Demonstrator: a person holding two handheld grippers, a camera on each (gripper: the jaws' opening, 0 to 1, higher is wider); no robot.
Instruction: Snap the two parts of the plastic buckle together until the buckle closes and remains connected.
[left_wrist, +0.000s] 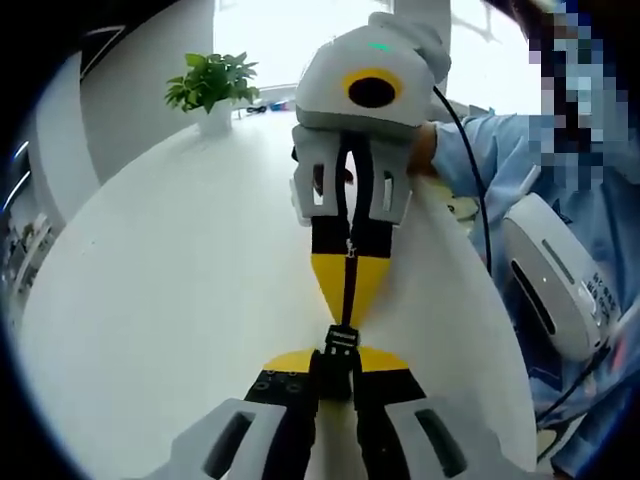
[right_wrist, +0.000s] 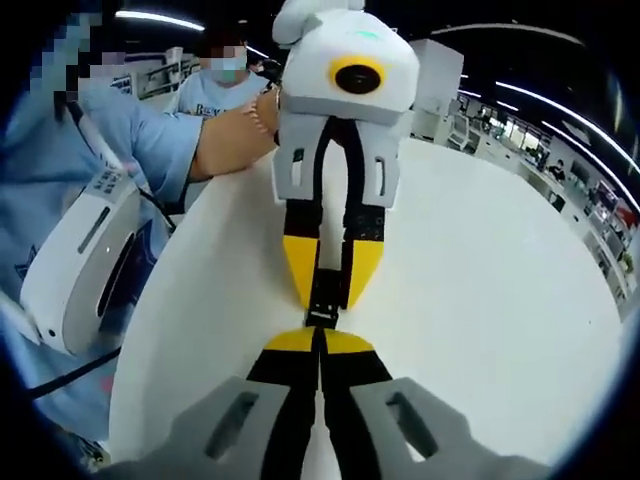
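Note:
A black plastic buckle (left_wrist: 340, 342) is pinched between the yellow tips of my left gripper (left_wrist: 340, 356), which is shut on it. From it a thin black strap (left_wrist: 350, 265) runs up between the yellow fingers of my right gripper (left_wrist: 349, 315), which meets the left one tip to tip just above the white table. In the right gripper view, my right gripper (right_wrist: 320, 338) is shut at the buckle's near end. The black buckle (right_wrist: 322, 300) reaches on into the left gripper (right_wrist: 325, 300). I cannot tell whether the two halves are latched.
The white round table (left_wrist: 180, 280) has a potted green plant (left_wrist: 212, 85) at its far side. A person in a blue sleeve (right_wrist: 150, 140) stands at the table edge beside a white device (right_wrist: 85, 260) with a cable. Open tabletop (right_wrist: 500, 280) lies beside the grippers.

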